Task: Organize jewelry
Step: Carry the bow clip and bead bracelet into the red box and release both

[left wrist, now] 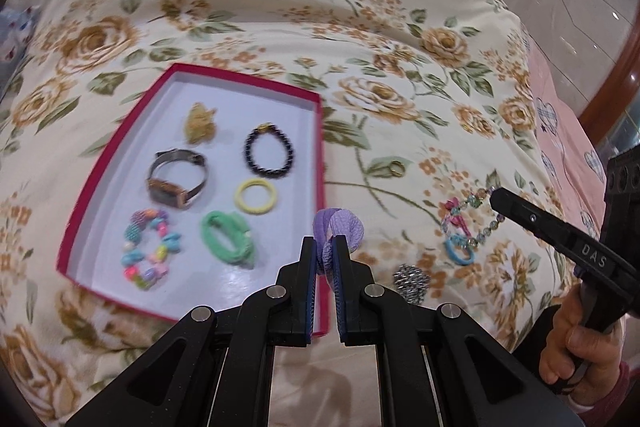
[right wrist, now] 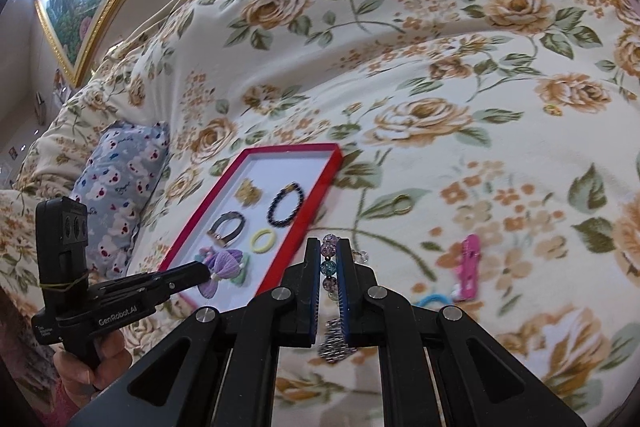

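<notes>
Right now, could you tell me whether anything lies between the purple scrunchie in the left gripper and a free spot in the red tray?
Nothing visible blocks it. The left gripper holds the purple scrunchie at the near right edge of the red tray. The green scrunchie lies just left of it; the tray's near right corner looks bare.

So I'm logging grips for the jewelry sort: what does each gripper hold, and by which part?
The left gripper pinches the purple scrunchie by its near edge. The right gripper clamps the glass bead bracelet across a short run of beads.
</notes>
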A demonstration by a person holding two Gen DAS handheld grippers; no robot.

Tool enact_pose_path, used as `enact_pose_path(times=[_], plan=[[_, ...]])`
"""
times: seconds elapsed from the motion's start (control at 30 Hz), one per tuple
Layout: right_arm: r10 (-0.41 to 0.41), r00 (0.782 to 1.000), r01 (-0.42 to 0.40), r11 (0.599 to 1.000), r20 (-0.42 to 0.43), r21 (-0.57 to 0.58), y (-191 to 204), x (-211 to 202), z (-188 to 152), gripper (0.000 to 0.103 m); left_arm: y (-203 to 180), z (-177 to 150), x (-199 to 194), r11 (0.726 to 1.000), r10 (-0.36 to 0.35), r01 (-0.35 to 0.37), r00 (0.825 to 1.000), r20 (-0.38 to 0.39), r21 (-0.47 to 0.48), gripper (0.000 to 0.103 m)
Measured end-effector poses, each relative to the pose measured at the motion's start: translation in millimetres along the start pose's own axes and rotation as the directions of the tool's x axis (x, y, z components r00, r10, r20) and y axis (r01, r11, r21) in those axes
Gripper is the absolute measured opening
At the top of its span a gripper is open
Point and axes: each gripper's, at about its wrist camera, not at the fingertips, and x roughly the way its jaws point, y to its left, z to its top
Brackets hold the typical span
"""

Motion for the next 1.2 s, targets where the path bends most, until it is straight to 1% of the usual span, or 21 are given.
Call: enact_pose_path(times=[0.37,0.67,0.93,1.2], plan=[[0.061,0.997,-0.064,0.997,-0.051,-0.048,37.8,24.6,-5.1,0.007,42.2,-2.2,-22.5,0.995,0.049,-0.046,0.998,0.034,-0.092,0.007],[0.122,0.988,-0.131,0.986,-0.09,-0.099,75.9,49.5,-2.8,0.007,73.6,-5.7,-35.8,0.982,0.099,-0.088,0.994,0.056,-0.164,0.007],[0.167,0.976,-0.185,0.974,-0.139,-0.129,106.0,75.5,-6.6,0.007,93.9,-5.8,-36.4,0.972,0.13,-0.116,0.99,0.056,-0.207,0.007],[0.196,0.962,-0.221,0.967,-0.188,-0.126,118.7,98.3,-12.7,0.007,107.8,-2.3,-27.8,0.964,0.15,-0.137,0.988,0.04,-0.229,0.007]])
